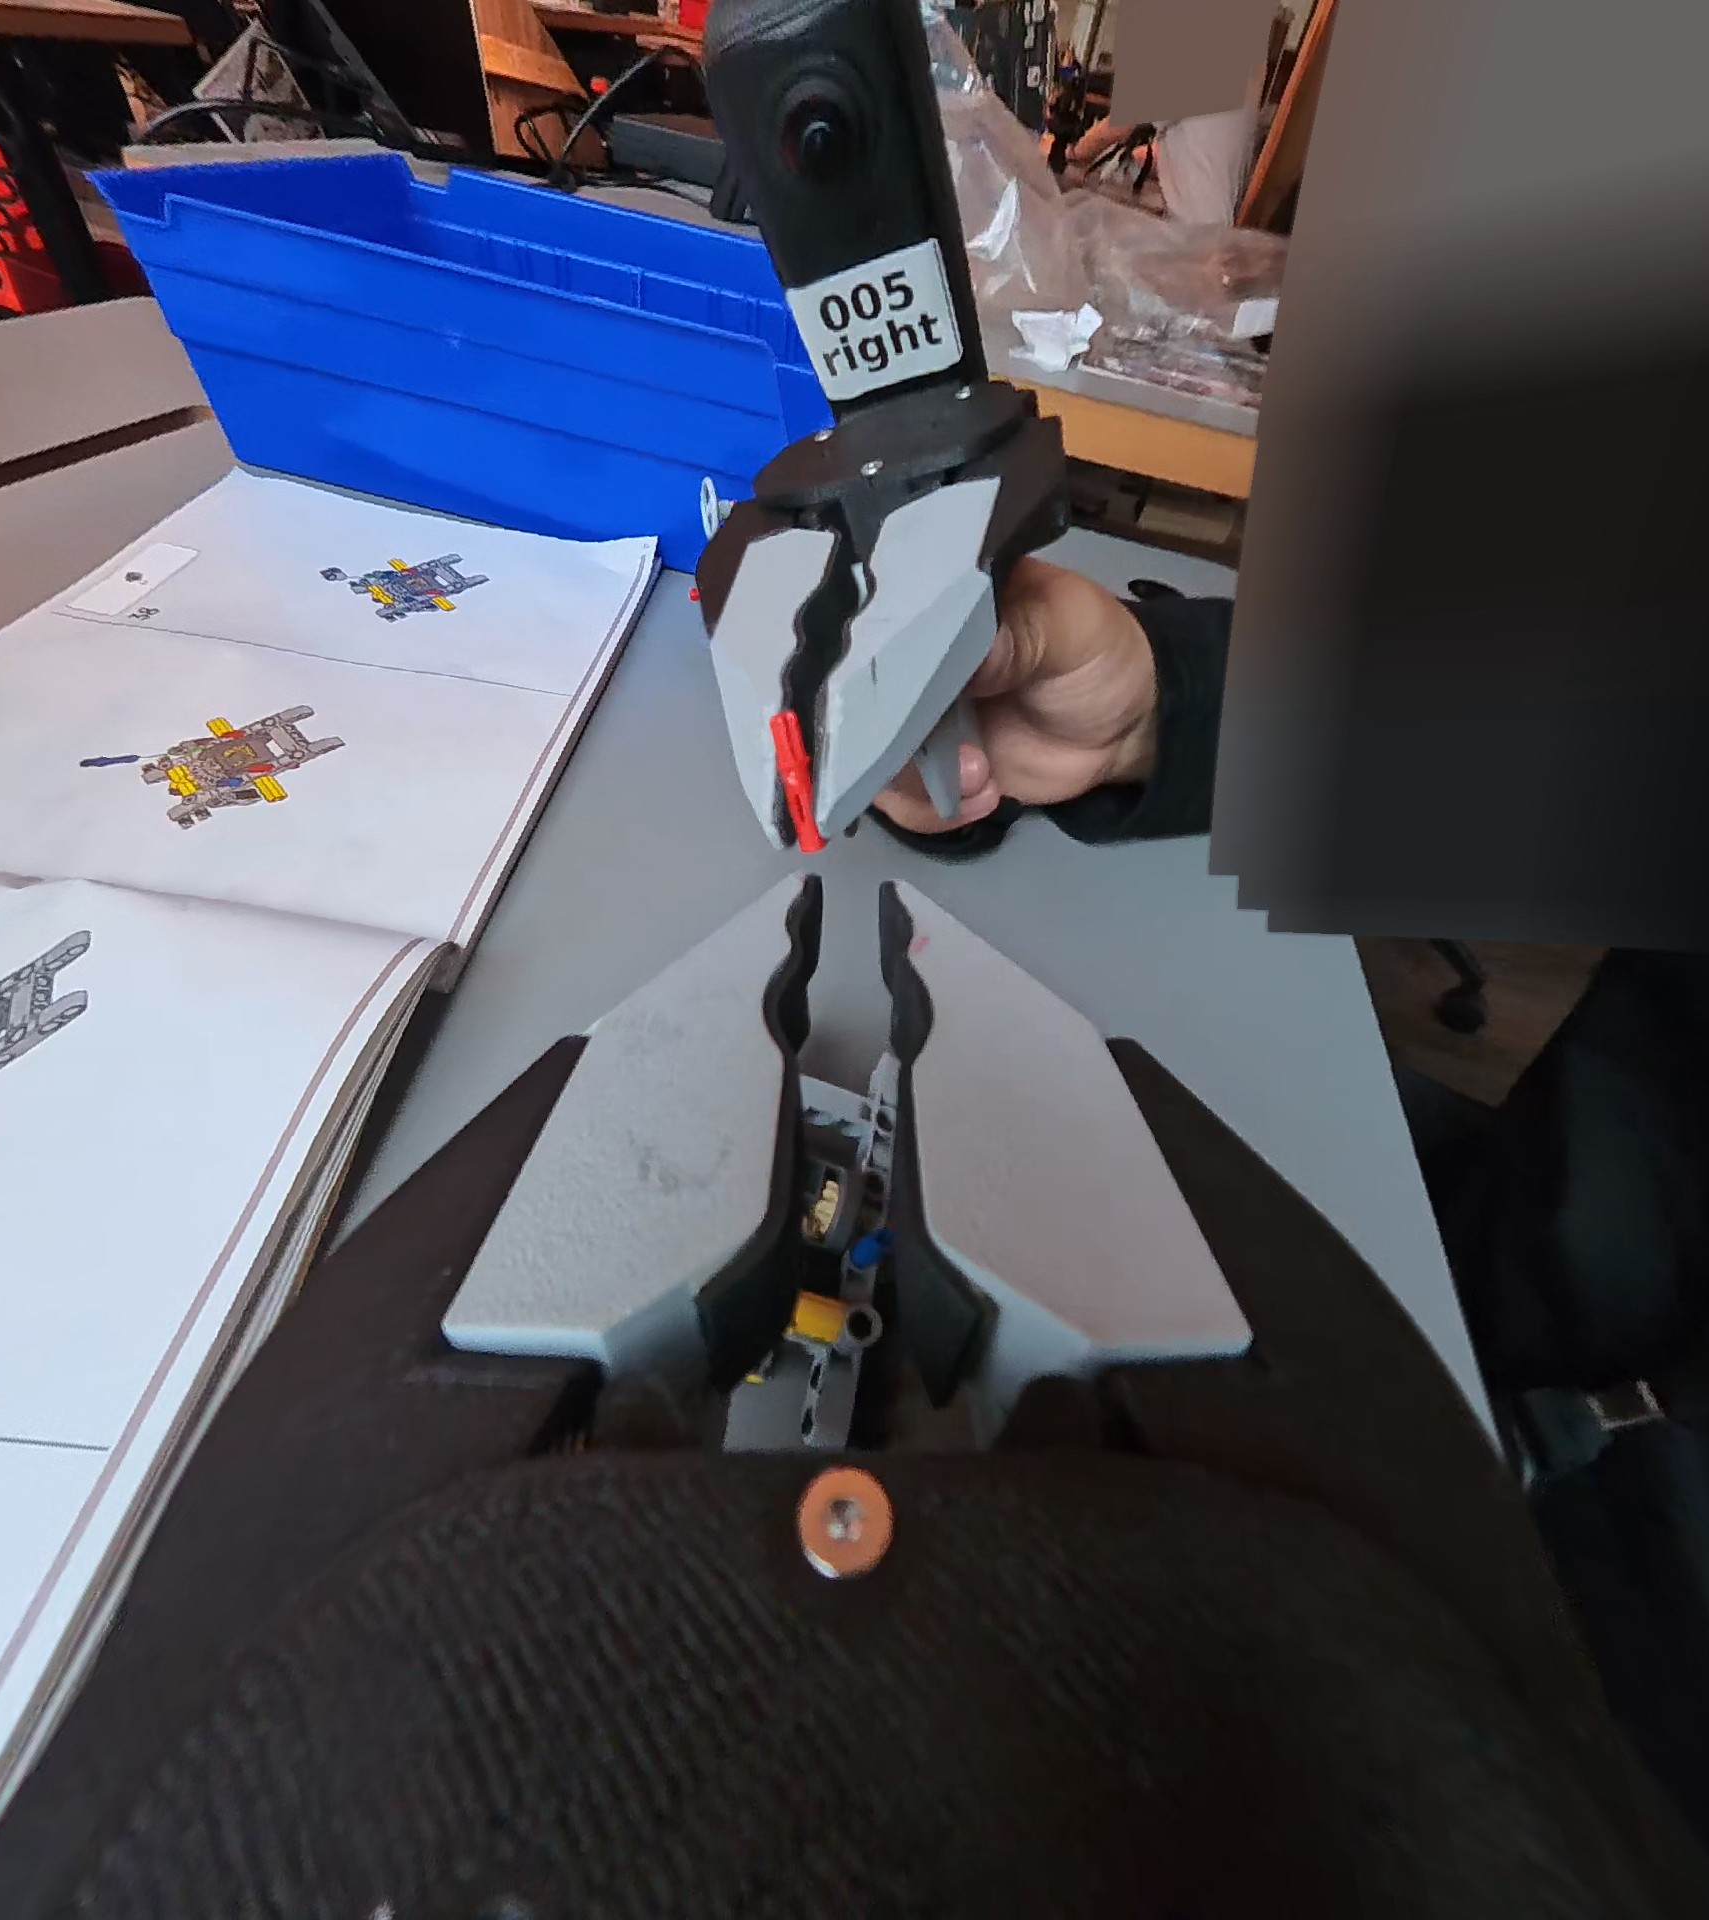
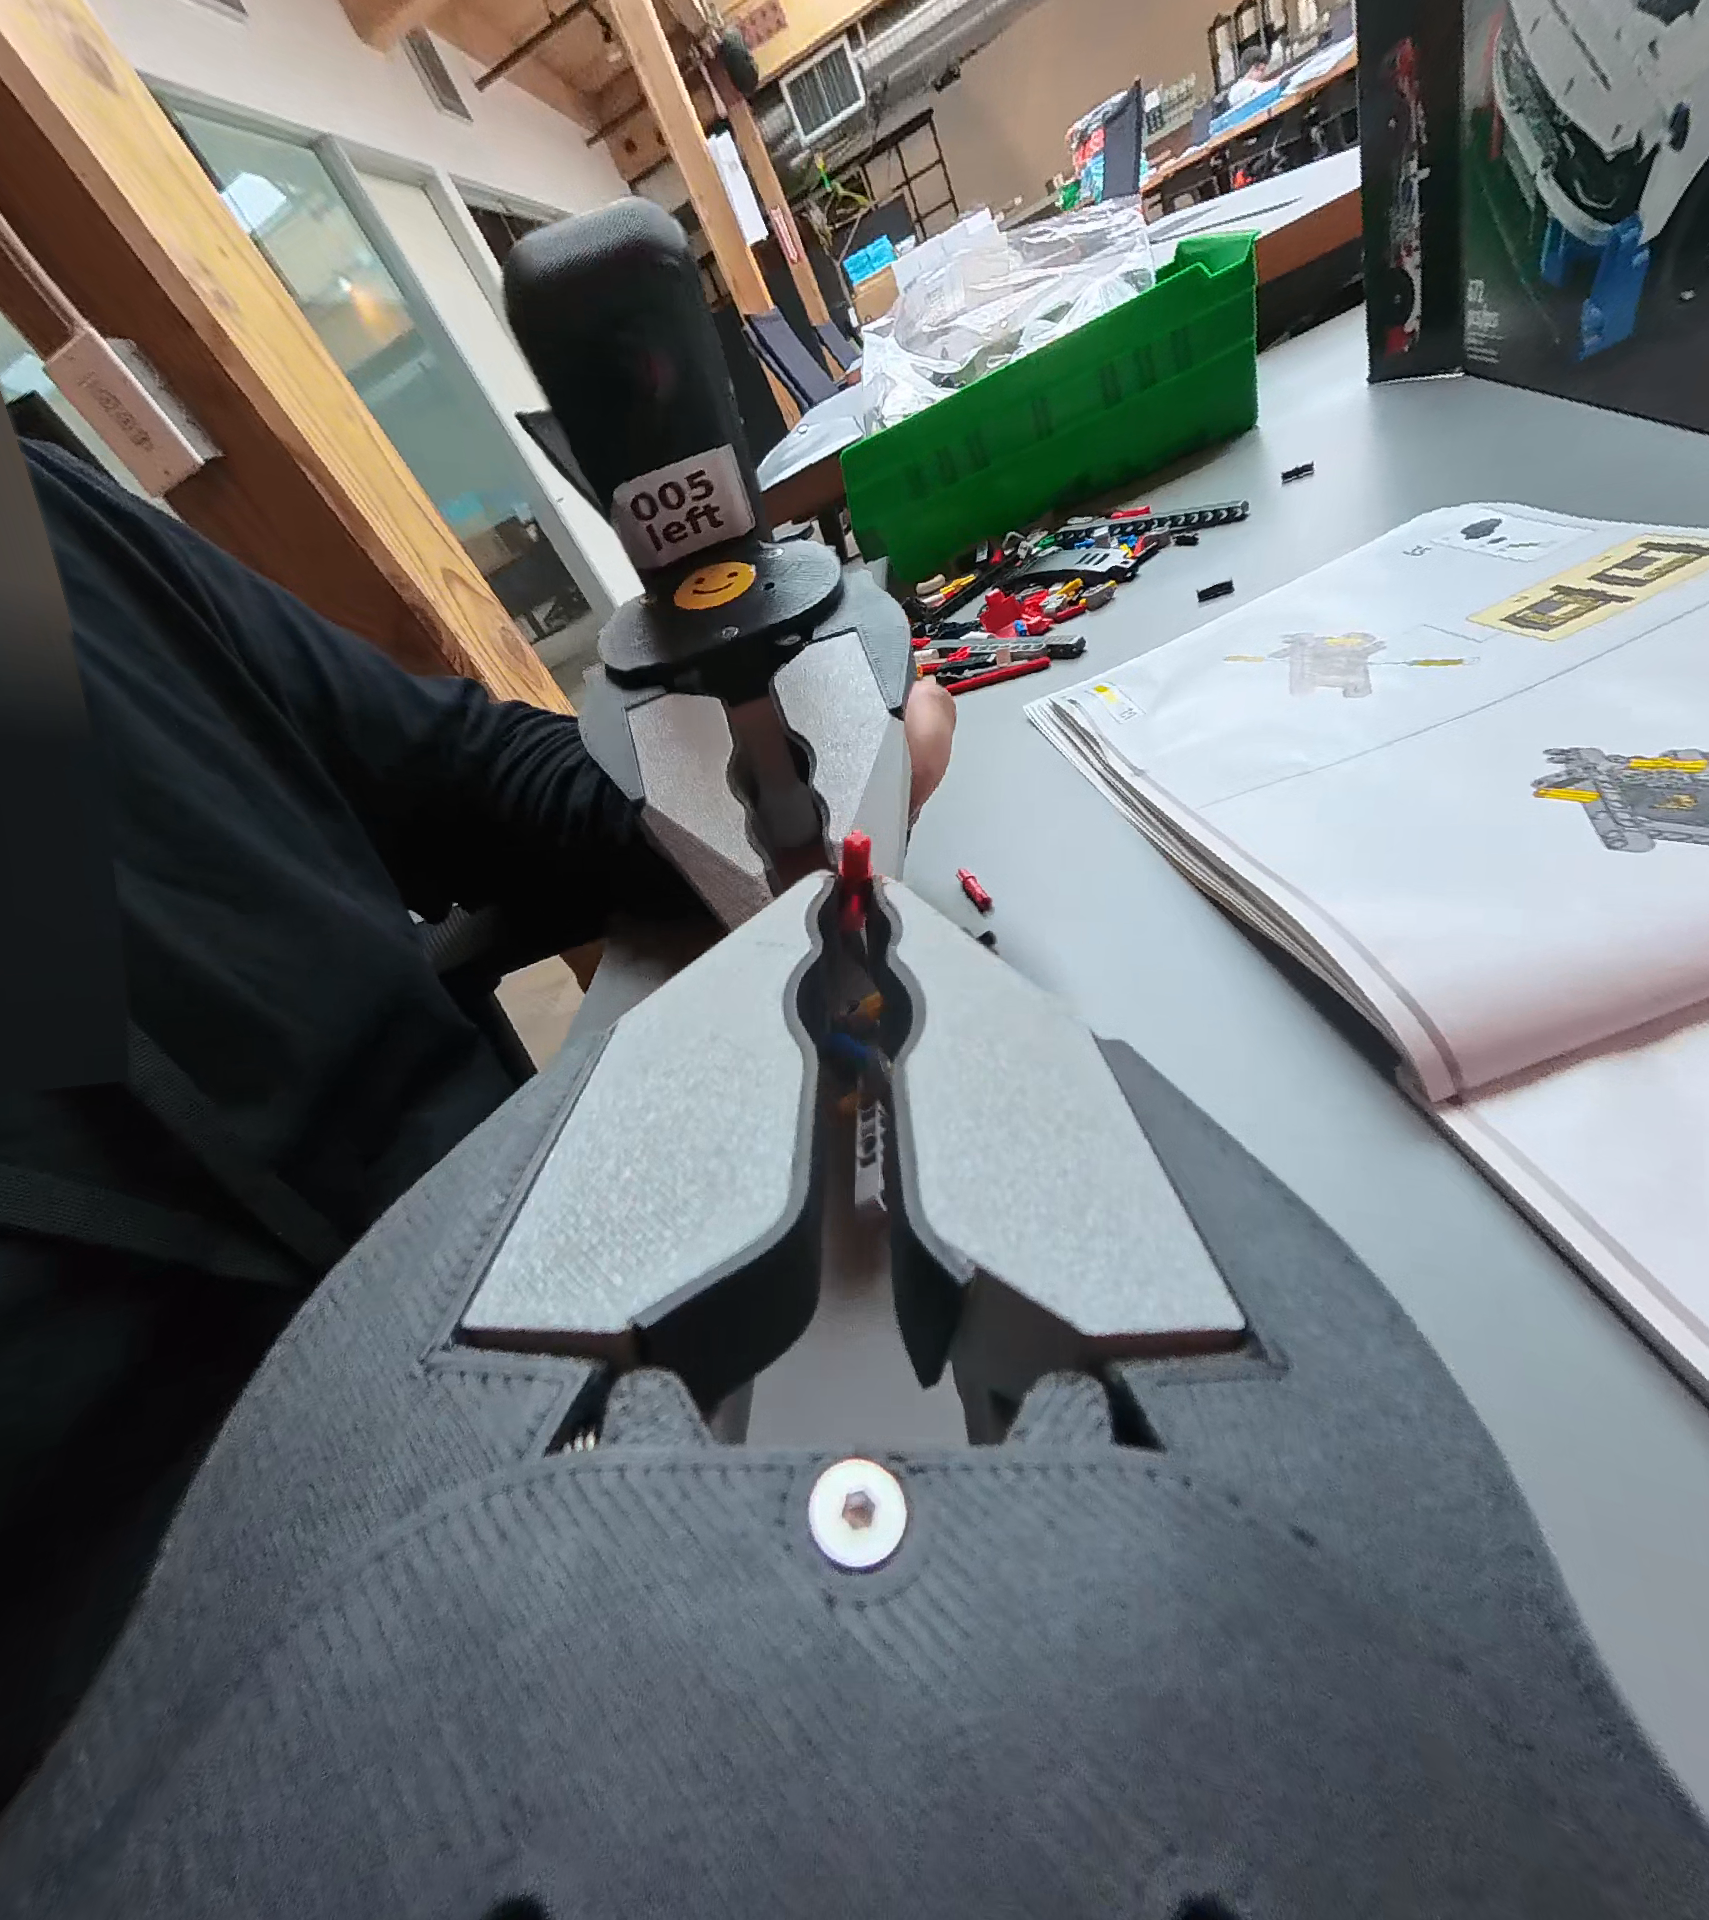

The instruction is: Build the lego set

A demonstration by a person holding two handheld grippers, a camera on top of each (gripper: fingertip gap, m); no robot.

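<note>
My right gripper (image 2: 855, 896) is shut on a small red pin (image 2: 855, 871), which sticks out past its tips. In the left wrist view the right gripper (image 1: 808, 831) points down at my left gripper's tips, the red pin (image 1: 792, 777) between its jaws. My left gripper (image 1: 848, 888) has its jaws nearly closed on a grey lego assembly (image 1: 845, 1247) with yellow and blue parts, seen through the gap. The two grippers meet tip to tip just above the grey table (image 1: 642, 831). In the right wrist view the left gripper (image 2: 777, 800) has its tips hidden, and the assembly (image 2: 855, 1049) shows through my gap.
An open instruction booklet (image 1: 206, 831) lies on the left, also shown in the right wrist view (image 2: 1452, 831). A blue bin (image 1: 476, 343) stands behind it. A green bin (image 2: 1058, 436), a pile of loose pieces (image 2: 1026, 613), the set's box (image 2: 1598, 208) and a loose red pin (image 2: 975, 888) are on the table. Only a small space, under 4 cm, lies between the two pairs of fingers.
</note>
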